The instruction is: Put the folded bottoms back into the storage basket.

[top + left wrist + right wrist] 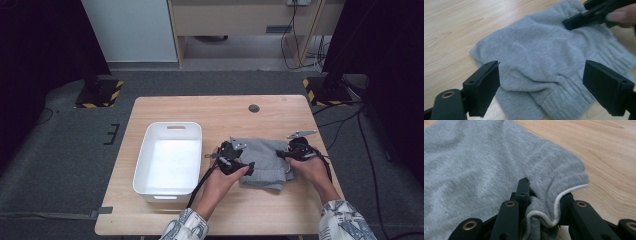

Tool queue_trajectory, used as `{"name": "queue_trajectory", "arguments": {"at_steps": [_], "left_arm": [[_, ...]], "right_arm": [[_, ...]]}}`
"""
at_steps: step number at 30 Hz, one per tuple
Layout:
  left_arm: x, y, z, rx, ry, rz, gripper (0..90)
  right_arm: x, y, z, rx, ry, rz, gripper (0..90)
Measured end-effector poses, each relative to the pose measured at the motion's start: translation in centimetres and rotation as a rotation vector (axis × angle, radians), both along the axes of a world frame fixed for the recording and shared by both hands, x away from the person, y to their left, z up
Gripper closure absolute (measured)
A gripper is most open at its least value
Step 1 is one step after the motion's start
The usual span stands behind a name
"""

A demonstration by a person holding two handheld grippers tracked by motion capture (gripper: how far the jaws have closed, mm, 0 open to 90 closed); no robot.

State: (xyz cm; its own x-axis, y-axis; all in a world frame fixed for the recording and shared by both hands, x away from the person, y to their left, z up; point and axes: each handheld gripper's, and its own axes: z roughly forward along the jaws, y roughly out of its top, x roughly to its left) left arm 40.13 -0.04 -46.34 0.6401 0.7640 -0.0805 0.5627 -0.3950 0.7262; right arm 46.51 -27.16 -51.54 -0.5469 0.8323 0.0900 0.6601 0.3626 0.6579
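plain grey garment (264,159), no readable writing

a grey knit garment (264,161) lies folded and rumpled on the wooden table, ribbed hem bunched, one white-trimmed edge lifted.

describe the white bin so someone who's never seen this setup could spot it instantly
Start at the light wooden table in the high view and look to its left half. There sits the white plastic bin, rectangular, open-topped, with a slot handle in its far wall. Its neighbour, the grey knit garment to its right, is soft and flat; the bin is rigid and glossy.
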Motion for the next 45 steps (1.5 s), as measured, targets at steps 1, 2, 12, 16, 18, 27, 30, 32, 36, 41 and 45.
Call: {"name": "queue_trajectory", "arguments": {"at_steps": [1, 2, 12, 16, 18, 27, 30, 32, 36, 41, 45], "left_arm": [[0.3, -0.2, -0.4, 0.001, 0.008, 0.012, 13.9], [0.5, -0.3, -0.6, 0.01, 0.007, 0.018, 14.5], [1.8, -0.3, -2.6, 0.025, 0.025, 0.082, 16.9], [2.2, -0.3, -3.7, 0.042, 0.042, 0.094, 16.6], [2.3, -0.2, -4.4, 0.052, 0.044, 0.108, 16.7], [2.6, 0.5, -5.5, 0.053, 0.066, 0.128, 16.7], [2.6, 0.7, -5.6, 0.059, 0.066, 0.128, 16.1], [2.7, 0.8, -5.6, 0.065, 0.066, 0.133, 16.3], [2.4, 0.7, -5.9, 0.07, 0.07, 0.114, 18.3], [2.5, 1.0, -6.2, 0.043, 0.075, 0.109, 18.4], [2.2, 1.2, -6.4, 0.033, 0.051, 0.1, 19.1]], "right_arm": [[0.0, -0.3, 0.0, -0.001, -0.002, 0.006, 70.3], [-0.1, -0.4, 0.0, -0.002, -0.001, 0.003, 70.3], [-0.2, -1.0, 0.1, -0.009, 0.0, 0.005, 69.8], [-0.2, -1.0, 0.0, -0.007, 0.001, 0.005, 69.4], [-0.2, -1.0, 0.0, -0.007, 0.0, 0.005, 69.3], [-0.2, -0.9, 0.0, -0.017, -0.006, 0.003, 68.7], [-0.2, -0.9, 0.0, -0.019, -0.005, 0.001, 68.3], [-0.2, -0.8, 0.0, -0.025, -0.004, -0.002, 67.4], [-0.2, -0.6, -0.1, -0.028, -0.016, -0.015, 67.4], [-0.3, -0.6, -0.1, -0.032, -0.02, -0.014, 67.6], [-0.6, -0.4, -0.1, -0.055, -0.048, -0.006, 67.5]]}}
